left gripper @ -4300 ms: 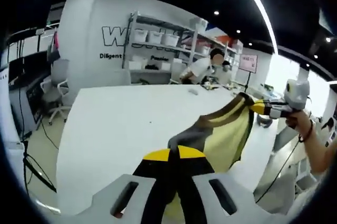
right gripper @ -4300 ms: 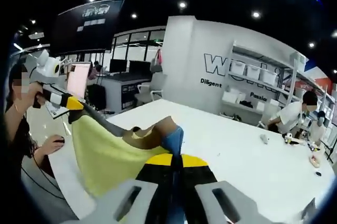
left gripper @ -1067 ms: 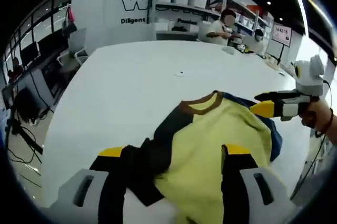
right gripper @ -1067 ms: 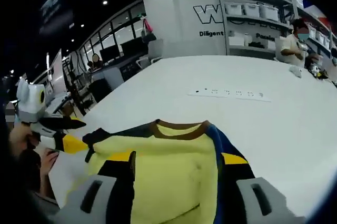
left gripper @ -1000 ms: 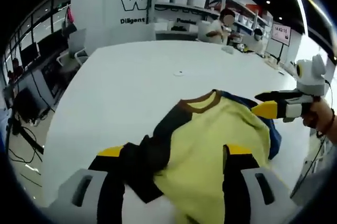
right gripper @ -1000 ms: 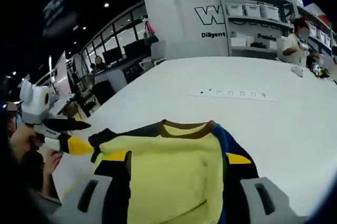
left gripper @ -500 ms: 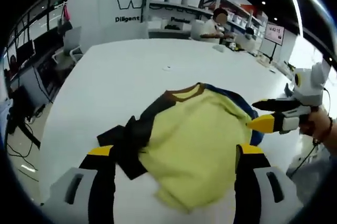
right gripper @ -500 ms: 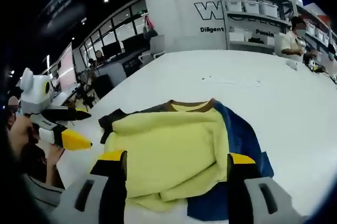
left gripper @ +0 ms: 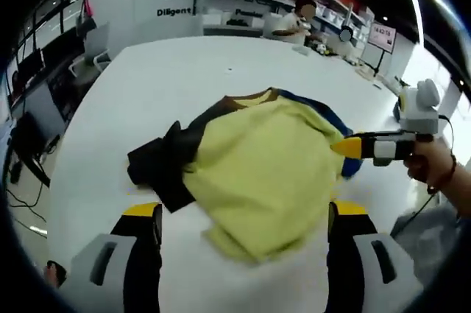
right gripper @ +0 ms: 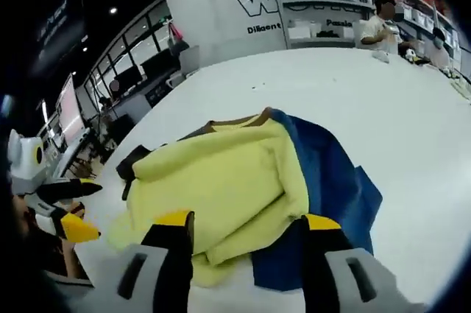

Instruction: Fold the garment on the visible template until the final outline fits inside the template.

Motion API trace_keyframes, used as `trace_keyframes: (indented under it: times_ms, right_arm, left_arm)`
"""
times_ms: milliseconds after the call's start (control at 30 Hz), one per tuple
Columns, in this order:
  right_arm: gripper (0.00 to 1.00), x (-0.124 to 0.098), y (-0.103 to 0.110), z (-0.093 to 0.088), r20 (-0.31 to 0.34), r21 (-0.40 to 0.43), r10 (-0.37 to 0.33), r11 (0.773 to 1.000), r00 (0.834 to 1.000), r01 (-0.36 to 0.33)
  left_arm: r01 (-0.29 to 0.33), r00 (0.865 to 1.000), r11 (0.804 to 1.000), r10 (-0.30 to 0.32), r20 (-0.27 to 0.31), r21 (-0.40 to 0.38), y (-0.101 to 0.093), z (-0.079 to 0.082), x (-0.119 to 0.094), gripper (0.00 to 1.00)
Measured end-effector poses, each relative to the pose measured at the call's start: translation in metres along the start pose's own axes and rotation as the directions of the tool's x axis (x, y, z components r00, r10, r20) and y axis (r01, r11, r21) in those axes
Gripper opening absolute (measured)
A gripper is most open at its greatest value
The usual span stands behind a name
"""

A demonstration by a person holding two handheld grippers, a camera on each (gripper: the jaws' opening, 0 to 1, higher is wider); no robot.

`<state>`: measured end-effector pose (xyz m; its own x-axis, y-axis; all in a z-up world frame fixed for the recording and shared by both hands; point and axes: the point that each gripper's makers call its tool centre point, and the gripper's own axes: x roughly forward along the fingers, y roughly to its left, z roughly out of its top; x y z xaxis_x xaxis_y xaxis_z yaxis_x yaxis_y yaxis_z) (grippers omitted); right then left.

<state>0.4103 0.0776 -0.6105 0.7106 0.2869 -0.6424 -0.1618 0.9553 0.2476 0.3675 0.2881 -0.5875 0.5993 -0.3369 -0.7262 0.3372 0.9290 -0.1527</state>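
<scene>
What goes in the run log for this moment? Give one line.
garment: lying rumpled on white table | left tool: open, above near edge | right tool: open, released | template: cannot tell

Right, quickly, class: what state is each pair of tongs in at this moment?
Left tongs: open, holding nothing, above the garment.
Right tongs: open, holding nothing.

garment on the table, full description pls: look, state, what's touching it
The garment is a soft knit-looking top with a yellow body, a brown collar, a dark brown sleeve and a blue sleeve. It lies rumpled and loosely bunched on the white table, sleeves spread to either side, no neat fold yet. Both grippers are open and off the fabric; only the table touches it.
</scene>
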Motion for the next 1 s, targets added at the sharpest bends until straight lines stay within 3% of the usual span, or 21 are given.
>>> trace_keyframes:
  times_ms: [167, 300, 600, 800, 1000]
  right_arm:
    - [0.35, 0.008, -0.003, -0.002, 0.019, 0.033, -0.037, 0.999, 0.999, 0.036]
    - [0.3, 0.012, -0.005, -0.005, 0.023, 0.056, -0.049, 0.997, 0.999, 0.048]
    - [0.17, 0.021, -0.006, -0.011, 0.004, 0.055, -0.068, 0.996, 0.998, 0.068]
    - [0.0, 0.022, -0.011, -0.013, -0.009, 0.023, -0.09, 0.996, 0.996, 0.09]
    - [0.0, 0.02, -0.013, -0.013, -0.008, 0.016, -0.088, 0.996, 0.996, 0.088]
  left_arm:
    - [-0.004, 0.999, 1.0, 0.004, -0.038, 0.0, 0.001, -0.015, 0.006, 0.88]
    - [-0.003, 0.998, 1.0, 0.003, -0.062, 0.007, 0.0, -0.024, 0.01, 0.87]
    - [0.016, 0.995, 1.0, -0.018, -0.102, -0.021, -0.008, -0.037, 0.018, 0.67]
    - [0.016, 0.99, 1.0, -0.017, -0.139, -0.007, -0.013, -0.045, 0.022, 0.51]
    - [0.006, 0.99, 1.0, -0.009, -0.144, -0.02, -0.013, -0.047, 0.025, 0.42]
